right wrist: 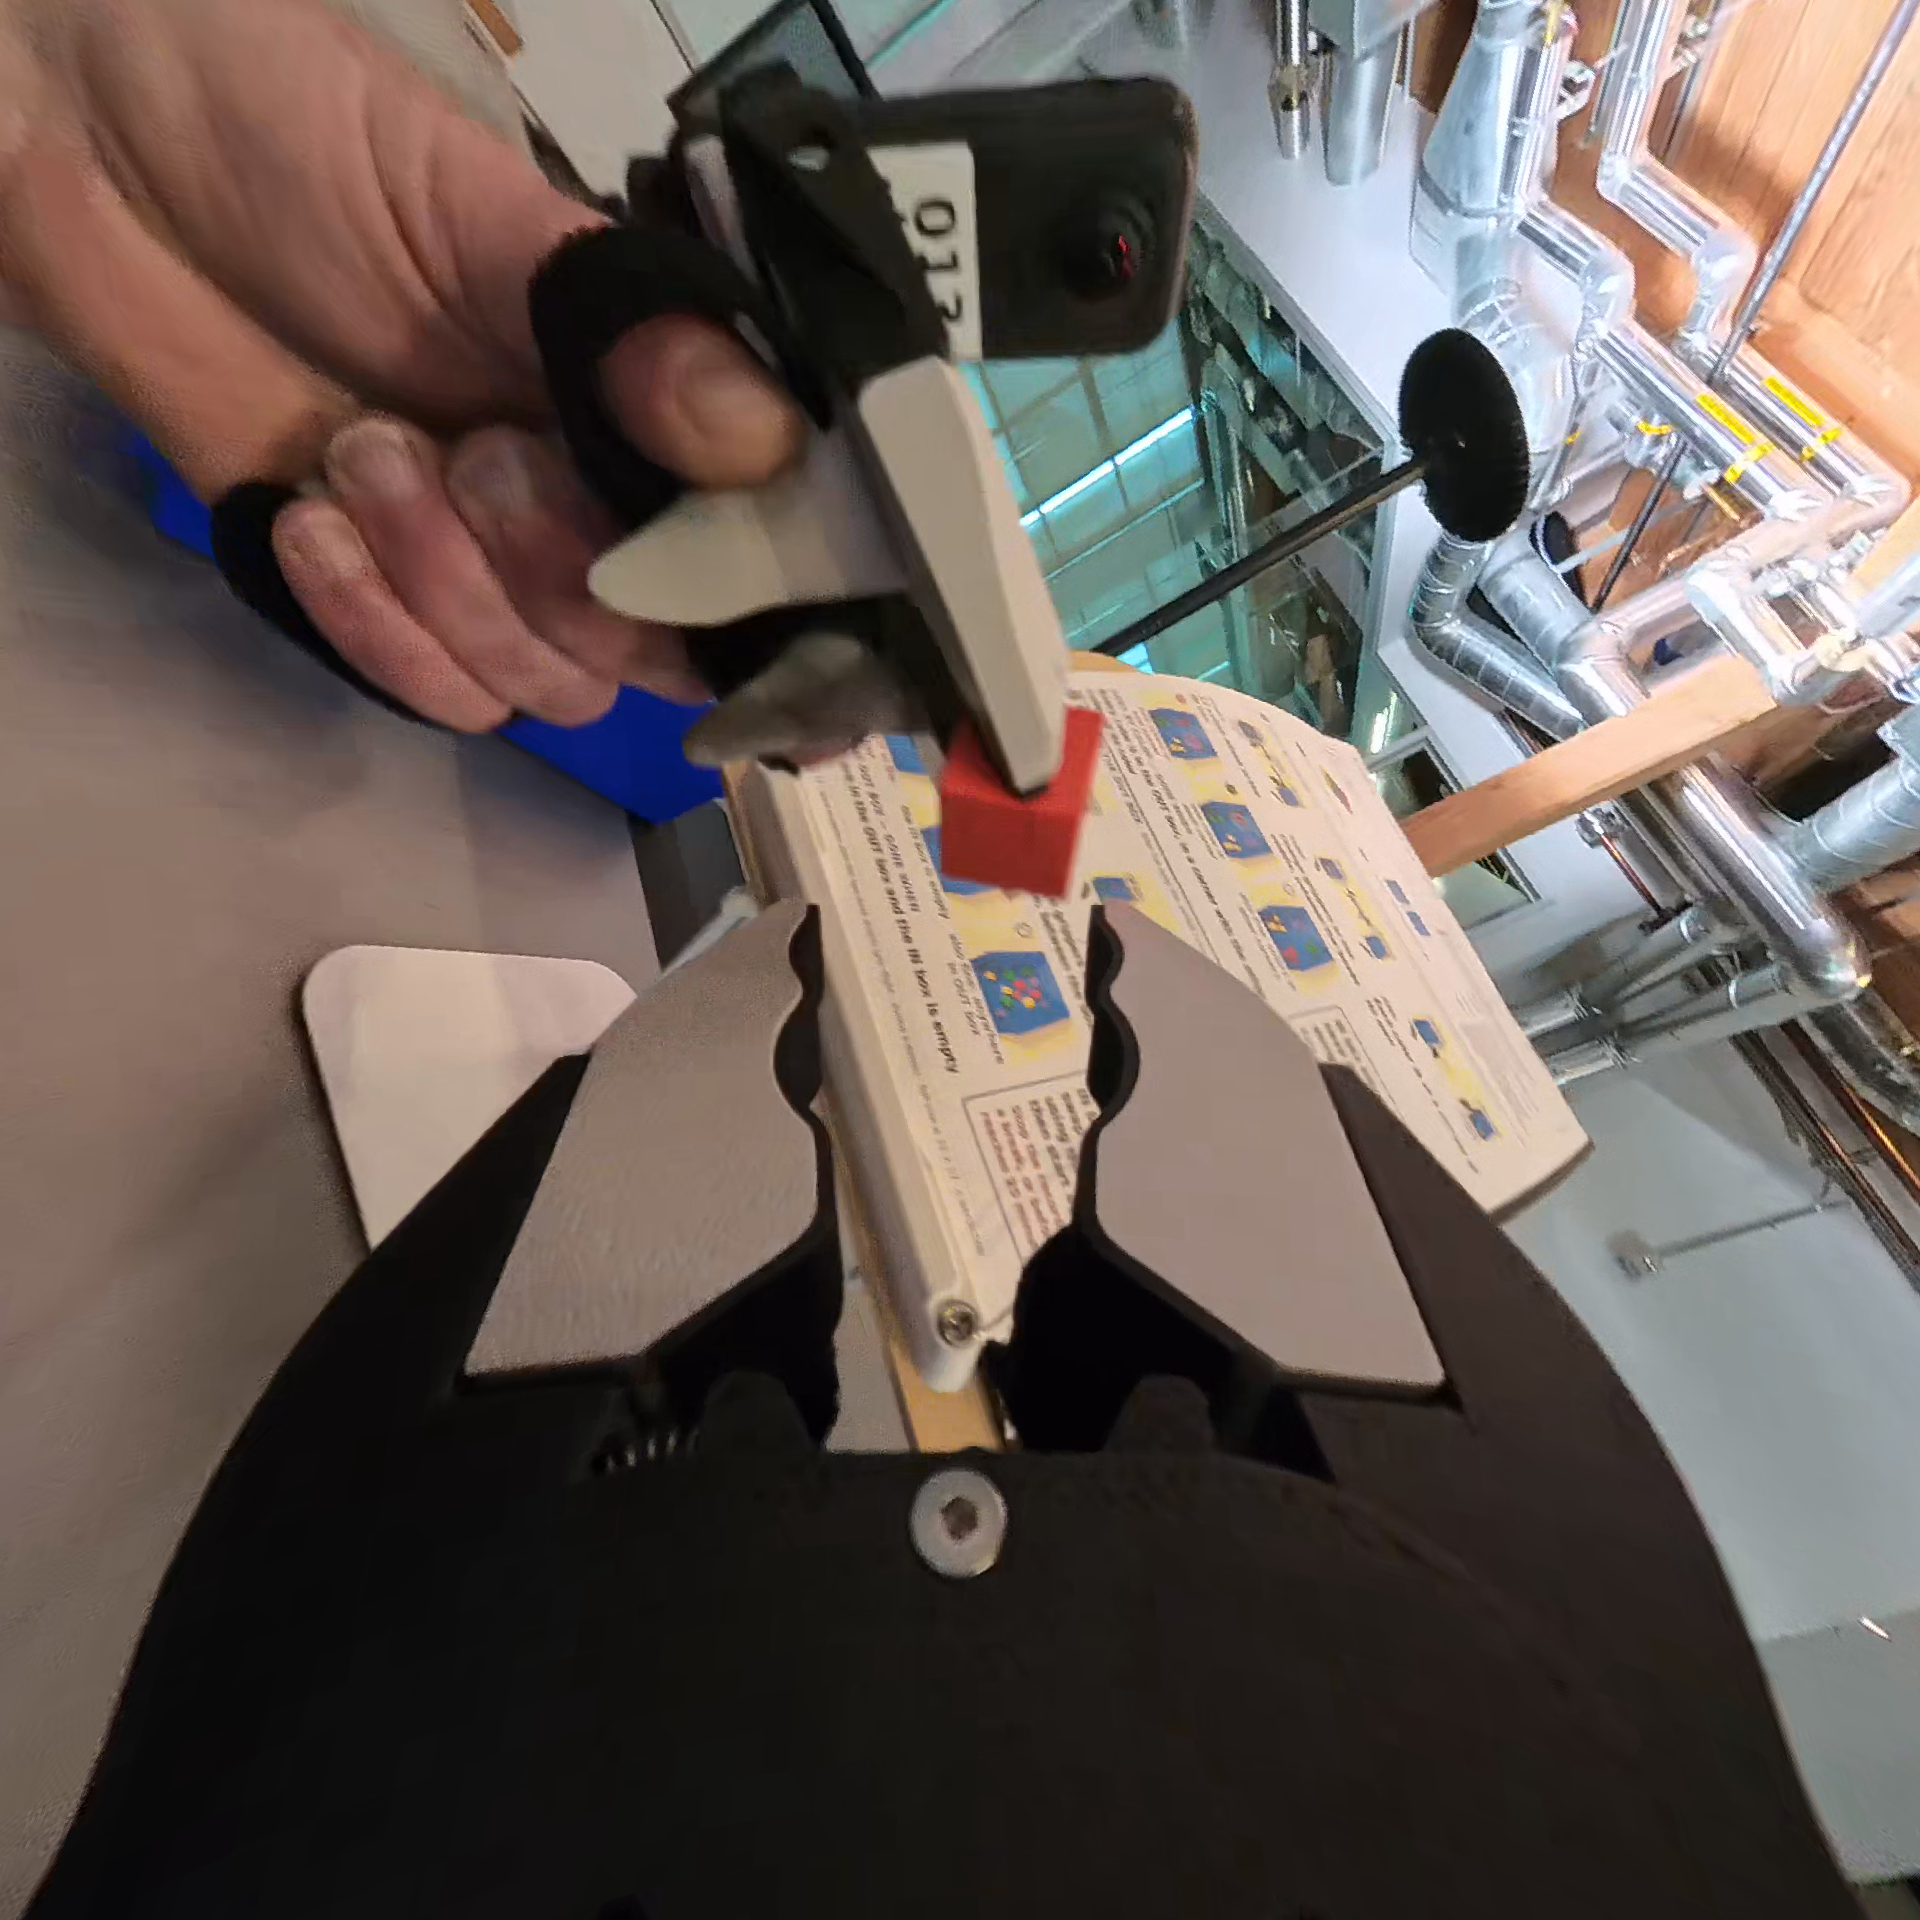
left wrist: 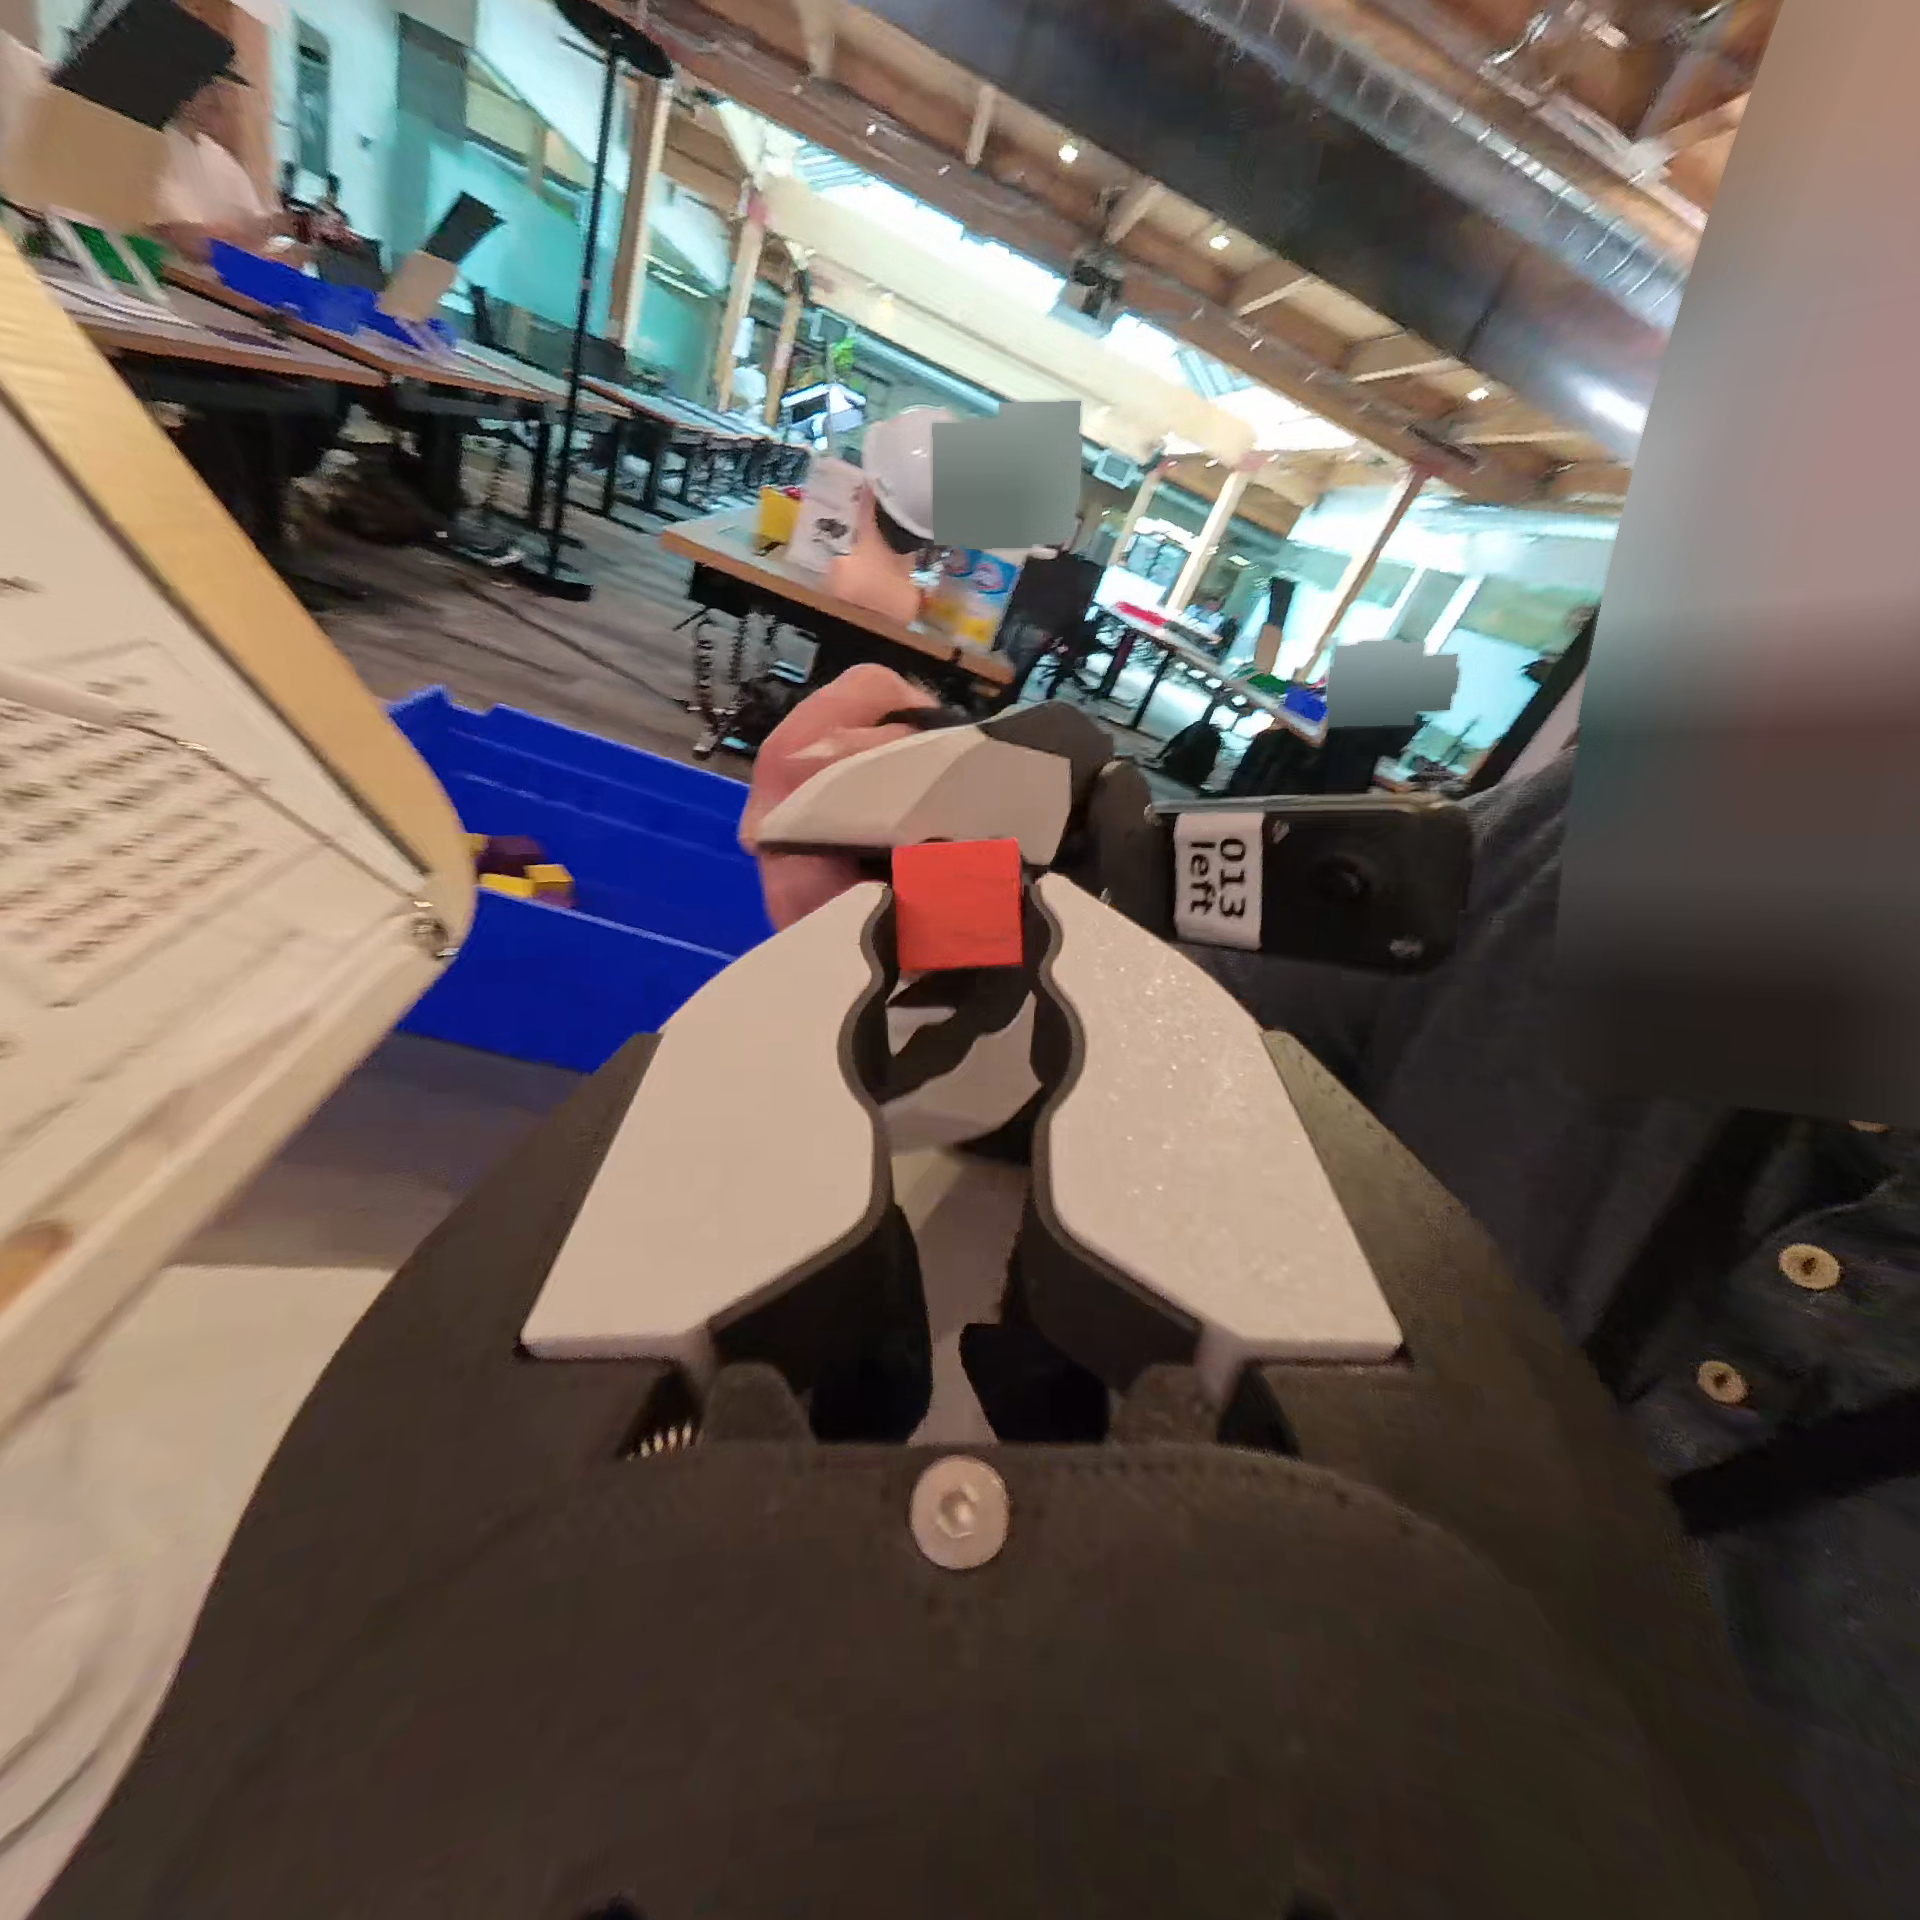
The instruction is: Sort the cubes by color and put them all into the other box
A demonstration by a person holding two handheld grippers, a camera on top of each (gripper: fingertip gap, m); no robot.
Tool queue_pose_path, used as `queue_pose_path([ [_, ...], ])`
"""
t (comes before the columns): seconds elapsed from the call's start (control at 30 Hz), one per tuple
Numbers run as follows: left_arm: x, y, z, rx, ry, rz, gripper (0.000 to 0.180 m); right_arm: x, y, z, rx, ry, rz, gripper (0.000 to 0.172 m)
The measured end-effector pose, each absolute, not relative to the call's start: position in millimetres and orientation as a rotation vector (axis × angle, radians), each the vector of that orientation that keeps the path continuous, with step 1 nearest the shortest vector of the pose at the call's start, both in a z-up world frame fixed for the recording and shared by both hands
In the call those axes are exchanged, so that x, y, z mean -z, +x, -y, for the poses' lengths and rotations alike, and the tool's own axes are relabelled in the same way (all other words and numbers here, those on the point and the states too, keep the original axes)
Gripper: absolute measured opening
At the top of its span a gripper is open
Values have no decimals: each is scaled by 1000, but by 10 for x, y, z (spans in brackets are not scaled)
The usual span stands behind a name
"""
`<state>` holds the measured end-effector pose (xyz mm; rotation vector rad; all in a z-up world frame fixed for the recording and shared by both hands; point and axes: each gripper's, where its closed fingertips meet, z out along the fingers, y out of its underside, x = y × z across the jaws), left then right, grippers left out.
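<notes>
Cubes were the business here, and one small red cube [left wrist: 958,904] of matte painted wood or plastic sat at the centre of the left wrist view, pinched between the grey fingertips of the left gripper [left wrist: 956,914], whose pads pressed on its two sides. In the right wrist view the same red cube [right wrist: 1023,821] hung just above the middle of the frame, clamped at the tip of the left gripper's grey finger [right wrist: 977,623], while the right gripper [right wrist: 951,925] stood below it with its jaws spread wide and nothing between them. The cube was apart from the right fingers, just beyond their tips. A person's hand [right wrist: 343,343] filled the upper left of that view, wrapped around the left tool. At the left of the left wrist view lay a blue plastic box [left wrist: 582,977] with a few yellow and purple cubes [left wrist: 530,873] gathered in one corner, and a white laminated instruction sheet on a wooden board [left wrist: 156,831] leaned in front of it. The step in hand looked like a transfer between grippers, with the left one carrying the cube. The next move would probably call for swinging it over the blue box and setting it in a spot apart from the yellow and purple group.
</notes>
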<state>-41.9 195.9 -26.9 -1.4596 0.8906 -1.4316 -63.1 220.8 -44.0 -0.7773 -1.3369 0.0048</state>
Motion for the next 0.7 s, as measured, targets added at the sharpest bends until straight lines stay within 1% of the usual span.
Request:
queue_pose_path([
  [0.07, 304, -324, -1903, 1472, -1448, -895, 23, 440, -666, -2163, 9, -746, 1316, 48],
  [0.17, 355, -276, -1894, 1501, -1460, -896, 23, 371, -658, -2113, 6, -707, 1269, 40],
  [0.27, 357, -285, -1910, 1526, -1455, -880, 23, 339, -636, -2130, 40, -695, 1239, 28],
  [0.4, 360, -282, -1919, 1522, -1444, -877, 23, 346, -631, -2137, 38, -699, 1238, 27],
  [0.47, 325, -293, -1901, 1565, -1440, -875, 22, 344, -630, -2114, 30, -690, 1253, 23],
  [0.53, 280, -344, -1938, 1545, -1426, -844, 22, 295, -586, -2136, 60, -676, 1239, 23],
  [0.63, 242, -447, -2016, 1468, -1430, -827, 22, 188, -389, -2355, 104, -726, 1216, 23],
  [0.7, 213, -513, -2062, 1420, -1432, -814, 16, 95, -181, -2561, 101, -794, 1185, 23],
])
